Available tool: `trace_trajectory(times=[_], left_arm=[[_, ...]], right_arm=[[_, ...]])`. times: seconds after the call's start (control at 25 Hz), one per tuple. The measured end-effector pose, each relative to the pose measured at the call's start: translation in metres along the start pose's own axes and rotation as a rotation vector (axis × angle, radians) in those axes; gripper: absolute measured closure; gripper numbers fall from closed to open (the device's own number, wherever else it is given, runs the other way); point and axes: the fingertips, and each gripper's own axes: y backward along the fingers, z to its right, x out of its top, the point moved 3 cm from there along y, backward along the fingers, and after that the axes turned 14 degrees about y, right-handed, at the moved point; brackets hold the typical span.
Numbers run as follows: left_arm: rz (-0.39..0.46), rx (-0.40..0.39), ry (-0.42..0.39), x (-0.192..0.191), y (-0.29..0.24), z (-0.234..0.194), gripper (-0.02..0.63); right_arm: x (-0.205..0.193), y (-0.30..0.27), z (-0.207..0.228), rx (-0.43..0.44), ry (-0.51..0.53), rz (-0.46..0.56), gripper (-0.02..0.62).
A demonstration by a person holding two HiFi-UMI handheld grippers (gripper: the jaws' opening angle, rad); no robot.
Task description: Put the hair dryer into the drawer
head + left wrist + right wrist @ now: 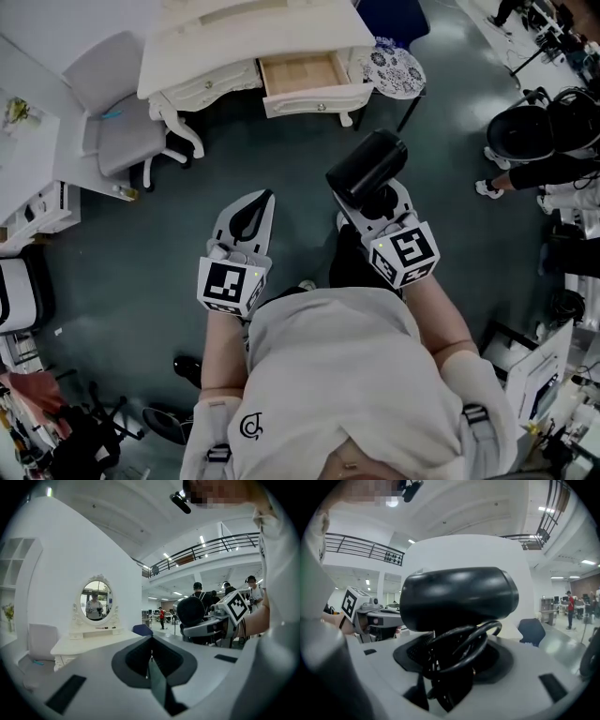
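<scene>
A black hair dryer (366, 169) sits crosswise in my right gripper (367, 202), which is shut on its handle. In the right gripper view the dryer's barrel (459, 597) fills the middle, and its coiled black cord (461, 648) is bunched between the jaws. My left gripper (265, 199) is shut and holds nothing; its jaws meet in a line in the left gripper view (151, 656). Ahead on the floor stands a white dressing table (234, 37) with its wooden drawer (302, 73) pulled open. Both grippers hang well short of it, over dark floor.
A grey chair (117, 131) stands left of the dressing table, and a round patterned stool (394, 67) is at its right. An oval mirror (96, 599) tops the table. A person in black (534, 141) is at the right edge. White furniture lines the left side.
</scene>
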Motion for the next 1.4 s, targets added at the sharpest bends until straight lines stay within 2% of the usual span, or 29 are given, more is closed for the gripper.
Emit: trace_trajectory(times=[0.2,0.52,0.8,0.96,1.16,1.4], left_arm=[[0.017,0.057,-0.008,0.01,-0.054,-0.017,0.594],[0.06,0.147,-0.031,0.04,-0.168,-0.036,0.592],[0.057,0.205,-0.014,0.052,-0.247,-0.056,0.592],[0.057,0.213,0.001,0.053,-0.272,-0.075,0.592],[0.07,0.208,0.029,0.056,-0.292,-0.113,0.592],[0.112,0.129,0.058,0.07,-0.326,-0.166,0.592]], right_arm=[[-0.01,-0.042,0.049,0.061,0.006,0.023,0.341],[-0.008,-0.118,0.161,0.168,0.056,0.063,0.341],[-0.021,-0.177,0.234,0.256,0.079,0.04,0.341],[-0.033,-0.215,0.251,0.294,0.085,0.014,0.341],[-0.049,-0.26,0.249,0.343,0.07,-0.046,0.341],[-0.065,-0.323,0.246,0.399,0.152,-0.127,0.341]])
